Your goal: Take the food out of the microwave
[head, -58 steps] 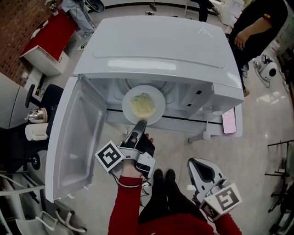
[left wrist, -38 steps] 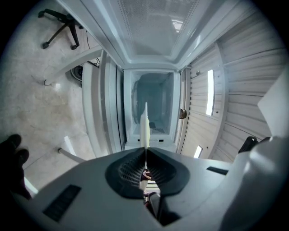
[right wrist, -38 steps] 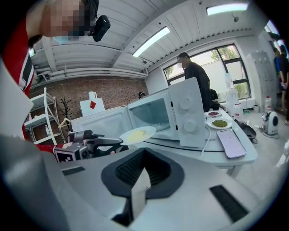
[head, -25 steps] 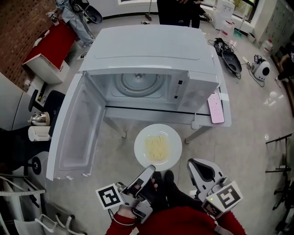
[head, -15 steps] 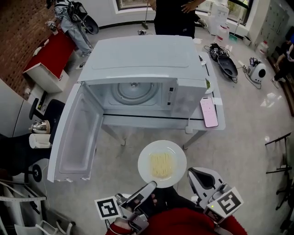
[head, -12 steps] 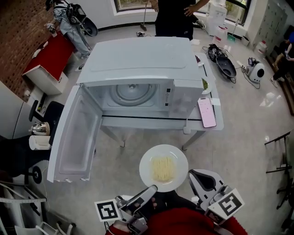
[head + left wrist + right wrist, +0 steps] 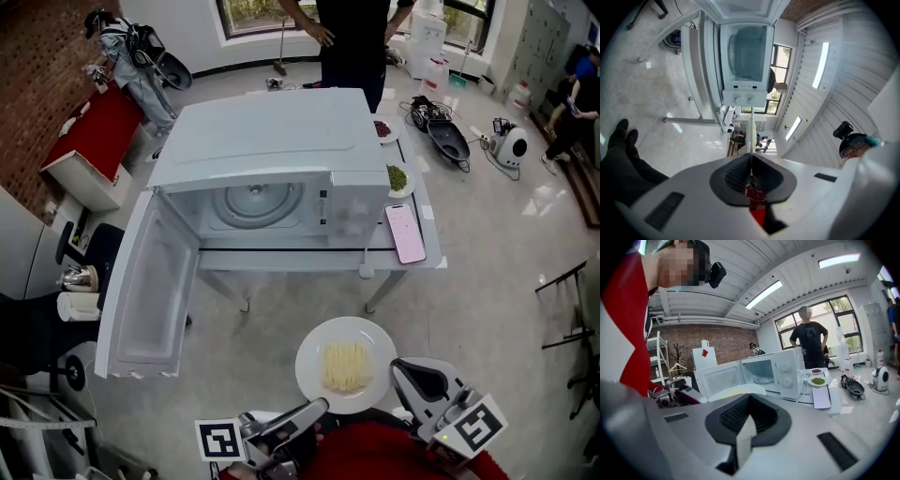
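A white plate of pale noodles [image 7: 346, 365] hangs out in front of the microwave [image 7: 262, 141], low over the floor and close to my body. My left gripper [image 7: 319, 405] is shut on the plate's near rim. In the left gripper view the plate [image 7: 750, 133] shows edge-on as a thin line running out from the closed left gripper [image 7: 750, 158]. The microwave door [image 7: 150, 291] stands swung open to the left, and its glass turntable [image 7: 251, 202] is bare. Just right of the plate my right gripper [image 7: 405, 367] is shut and holds nothing; the right gripper [image 7: 749, 399] view shows the plate [image 7: 736, 391] beyond its jaws.
The microwave stands on a small white table [image 7: 412, 267]. On the table's right side lie a phone [image 7: 406, 232], a dish of green food [image 7: 397, 178] and a small red dish [image 7: 382, 127]. A person [image 7: 352, 37] stands behind the table. Floor gear [image 7: 450, 141] lies at right.
The plate has come out of the microwave in my left gripper and moved back toward my body. The turntable is now bare. The right gripper has stayed beside me.
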`<action>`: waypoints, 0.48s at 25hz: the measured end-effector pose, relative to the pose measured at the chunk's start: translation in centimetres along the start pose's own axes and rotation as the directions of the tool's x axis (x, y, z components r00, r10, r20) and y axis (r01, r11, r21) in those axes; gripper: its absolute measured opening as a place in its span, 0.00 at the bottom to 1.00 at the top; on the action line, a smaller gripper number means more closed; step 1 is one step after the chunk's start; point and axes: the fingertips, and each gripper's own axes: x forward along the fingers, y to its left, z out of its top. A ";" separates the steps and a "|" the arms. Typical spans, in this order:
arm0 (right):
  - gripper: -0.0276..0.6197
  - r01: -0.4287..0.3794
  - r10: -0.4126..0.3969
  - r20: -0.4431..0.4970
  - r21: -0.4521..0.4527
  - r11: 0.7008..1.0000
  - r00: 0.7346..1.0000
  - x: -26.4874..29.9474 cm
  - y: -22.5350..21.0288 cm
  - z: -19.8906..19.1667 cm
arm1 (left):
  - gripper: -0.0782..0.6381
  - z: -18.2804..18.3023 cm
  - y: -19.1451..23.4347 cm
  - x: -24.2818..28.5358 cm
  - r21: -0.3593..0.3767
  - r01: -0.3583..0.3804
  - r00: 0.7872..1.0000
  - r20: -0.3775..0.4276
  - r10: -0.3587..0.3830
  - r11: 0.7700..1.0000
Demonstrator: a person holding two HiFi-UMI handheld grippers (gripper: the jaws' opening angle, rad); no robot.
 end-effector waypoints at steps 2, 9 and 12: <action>0.06 -0.004 0.004 0.015 -0.009 1.000 1.000 -0.3 0.3 0.5 | 0.13 -0.2 -0.3 0.1 0.003 0.004 1.000 -0.014 -0.004 1.000; 0.06 -0.019 0.021 0.061 -0.038 0.999 0.998 -0.9 1.0 1.9 | 0.13 -0.3 -1.0 -0.1 0.016 0.004 1.000 -0.029 -0.003 1.000; 0.06 -0.020 0.025 0.076 -0.057 0.998 0.997 -1.0 1.3 2.6 | 0.13 -0.3 -1.3 -0.2 0.027 0.006 1.000 -0.029 -0.005 1.000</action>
